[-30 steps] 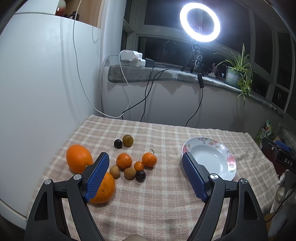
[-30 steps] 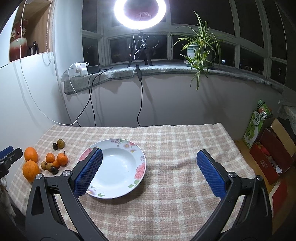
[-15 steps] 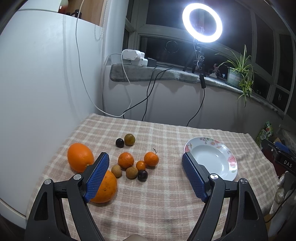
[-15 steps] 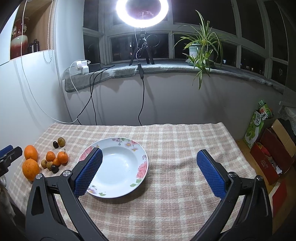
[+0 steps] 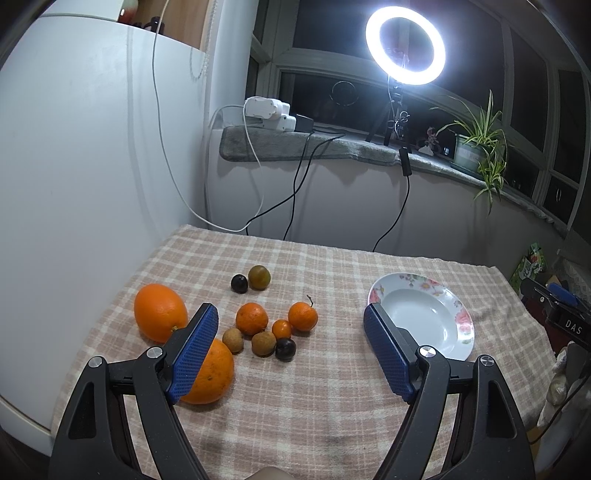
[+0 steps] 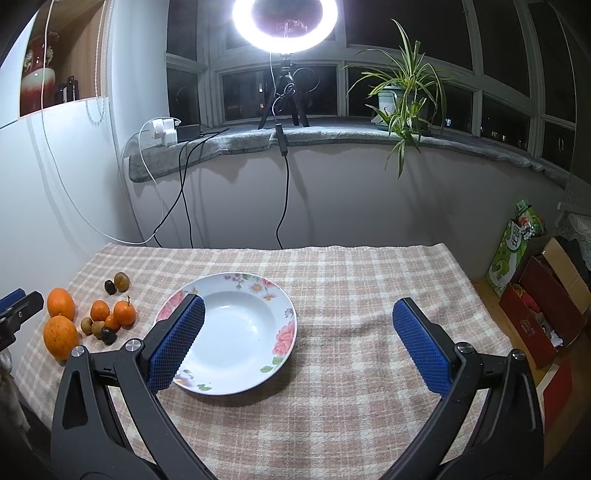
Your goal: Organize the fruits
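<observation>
**A:** While the left gripper [image 5: 291,339] hangs over the checked tablecloth [image 5: 314,406], its blue pads [image 5: 194,349] are spread wide with nothing between them.

**B:** And the fruit sits right ahead! Taking the floral plate [image 5: 461,314] as our marker, everything lies well to its left: two big oranges [image 5: 159,312], one half hidden behind the left pad, then three small tangerines [image 5: 252,318] bunched with two brown longans [image 5: 263,343] and a dark plum [image 5: 285,349].

**A:** Farther back from that bunch, another dark plum touching a greenish round fruit [image 5: 259,277]. Plate's bare, too.

**B:** Over to the right wrist view. Right gripper [image 6: 299,341] is also parted wide, gripping nothing, its left pad overlapping the plate [image 6: 258,288] rim in the picture.

**A:** Fruit cluster [image 6: 110,317] shows left of the plate, apart from it, all on the cloth. A ring light [image 6: 288,22] blazes on the sill beyond the plate, spider plant [image 6: 402,92] to its right.
</observation>
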Motion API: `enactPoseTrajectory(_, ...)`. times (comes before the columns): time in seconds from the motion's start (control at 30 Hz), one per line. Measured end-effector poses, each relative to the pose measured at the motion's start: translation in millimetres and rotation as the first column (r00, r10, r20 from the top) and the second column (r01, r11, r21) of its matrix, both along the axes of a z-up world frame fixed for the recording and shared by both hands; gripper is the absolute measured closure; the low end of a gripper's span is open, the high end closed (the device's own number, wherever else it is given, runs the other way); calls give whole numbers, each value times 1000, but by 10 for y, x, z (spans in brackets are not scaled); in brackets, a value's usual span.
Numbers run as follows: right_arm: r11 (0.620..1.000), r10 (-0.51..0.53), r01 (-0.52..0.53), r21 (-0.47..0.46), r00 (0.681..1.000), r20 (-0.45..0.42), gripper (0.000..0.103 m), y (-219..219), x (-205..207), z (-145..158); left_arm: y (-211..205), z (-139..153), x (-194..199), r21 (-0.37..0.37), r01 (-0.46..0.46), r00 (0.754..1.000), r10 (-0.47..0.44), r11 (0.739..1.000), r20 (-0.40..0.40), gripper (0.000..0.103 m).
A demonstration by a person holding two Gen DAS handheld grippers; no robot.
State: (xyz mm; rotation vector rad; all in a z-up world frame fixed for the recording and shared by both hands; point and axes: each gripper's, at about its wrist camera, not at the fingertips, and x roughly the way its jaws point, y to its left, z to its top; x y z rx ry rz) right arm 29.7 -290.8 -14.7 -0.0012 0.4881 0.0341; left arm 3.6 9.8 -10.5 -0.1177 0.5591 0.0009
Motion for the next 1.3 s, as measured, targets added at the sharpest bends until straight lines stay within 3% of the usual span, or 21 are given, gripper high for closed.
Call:
enactPoseTrajectory(0.63, 999, 36, -37, -30, 999, -32, 0, 199, 81, -92, 181, -101, 17, -34, -16, 1000, 15, 999, -16, 22)
enactPoseTrajectory(0.9, 992, 123, -124, -3, 990, -64, 0, 419, 161, -123, 381, -190, -30, -68, -27, 999, 24, 997, -34, 22)
enactPoseTrajectory(1.07, 977, 211, -210, 29, 972, -98, 0, 620, 229, -158, 595, -308, -72, -126, -39, 997, 31, 991, -64, 22)
enactPoseTrajectory(1.3, 935, 353, -352, 39, 923, -154, 0, 1019, 327, -196, 807, -514, -107, -149, -78, 991, 60, 986, -118, 22)
